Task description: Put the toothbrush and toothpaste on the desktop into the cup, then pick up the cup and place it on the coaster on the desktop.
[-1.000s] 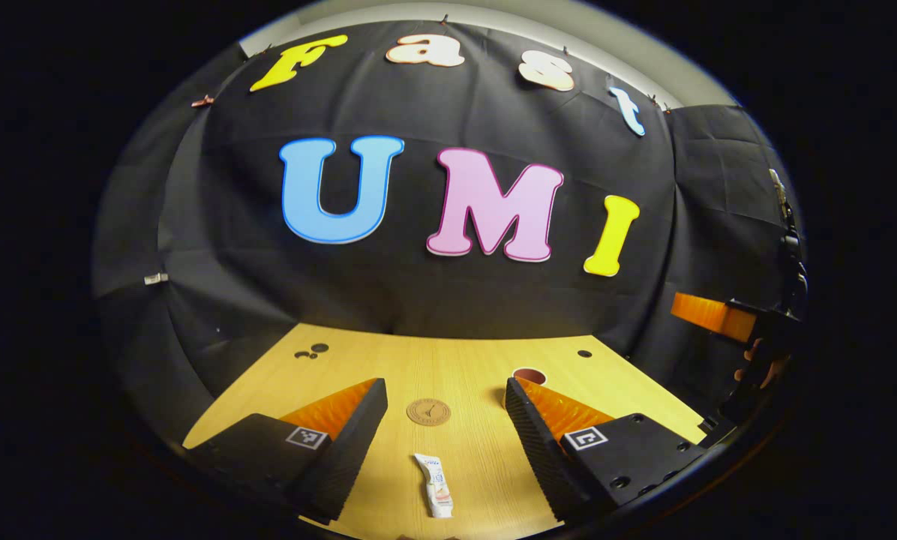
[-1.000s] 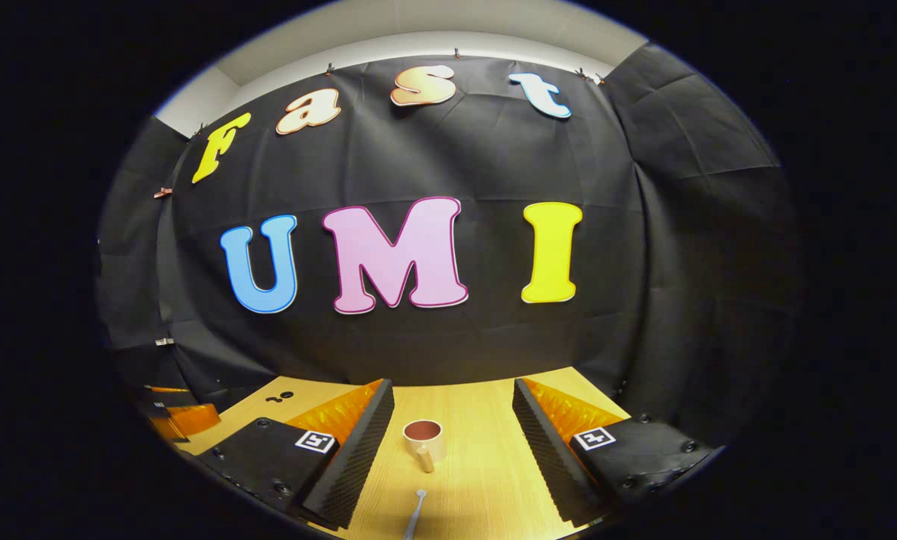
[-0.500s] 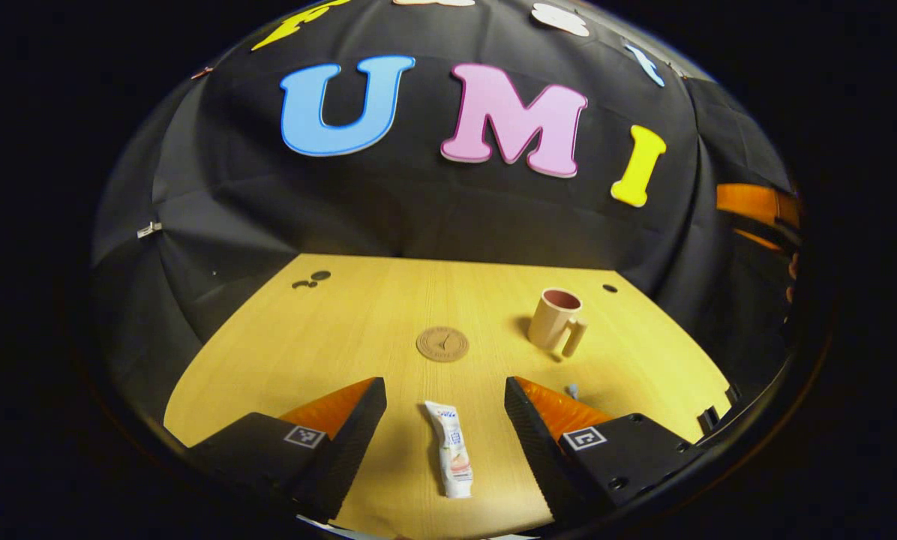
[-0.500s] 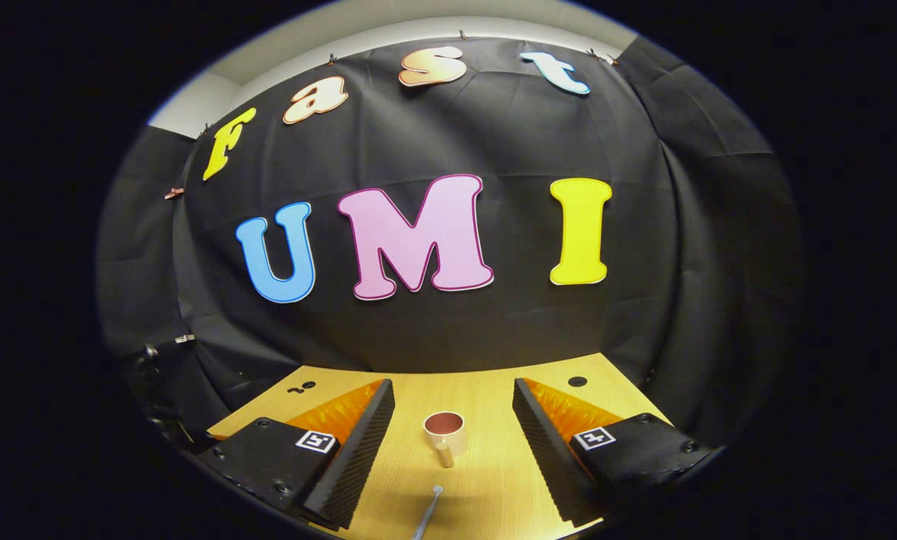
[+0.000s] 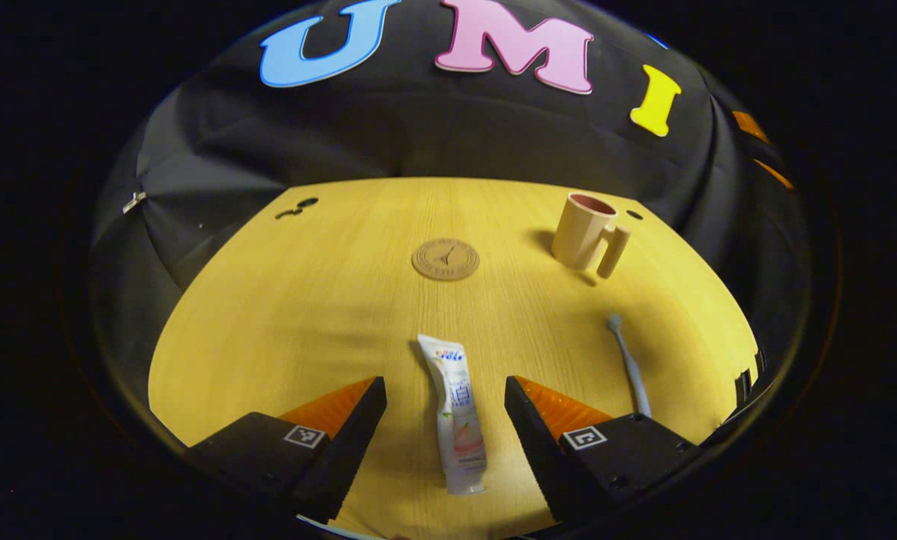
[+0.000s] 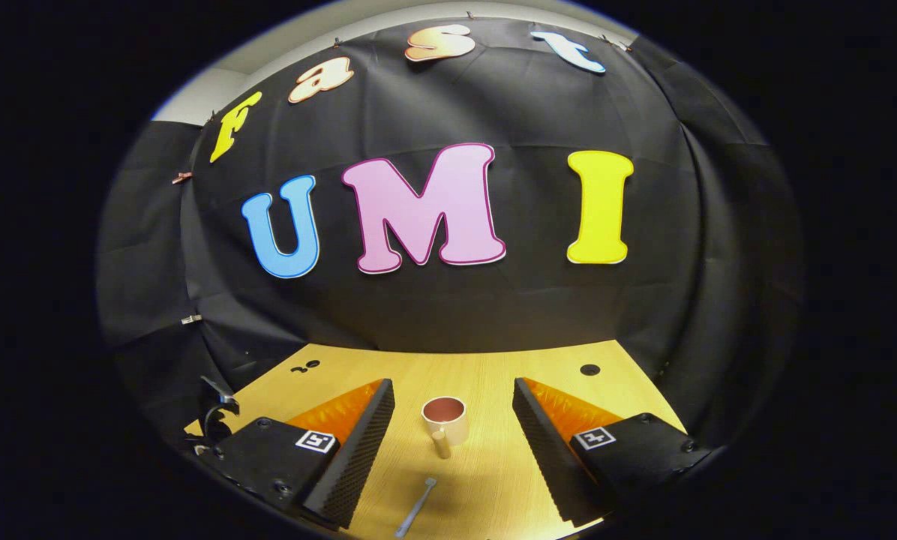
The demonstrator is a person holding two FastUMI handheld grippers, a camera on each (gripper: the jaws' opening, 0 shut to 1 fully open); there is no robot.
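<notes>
From the left gripper view I see the left gripper [image 5: 445,420] with jaws spread wide, the toothpaste [image 5: 454,415] lying flat on the table [image 5: 283,315] between them, untouched. The coaster [image 5: 445,259] sits at 12 o'clock from the tube, the cup [image 5: 585,232] at 1 o'clock, the toothbrush [image 5: 628,364] at 3 o'clock, its lower end cut off behind my finger. The right gripper view gives me the right gripper [image 6: 453,442], jaws also apart, framing the upright cup [image 6: 445,420]; its inside looks empty, I think. The toothbrush [image 6: 417,506] lies at 6 o'clock from it, its handle cropped
</notes>
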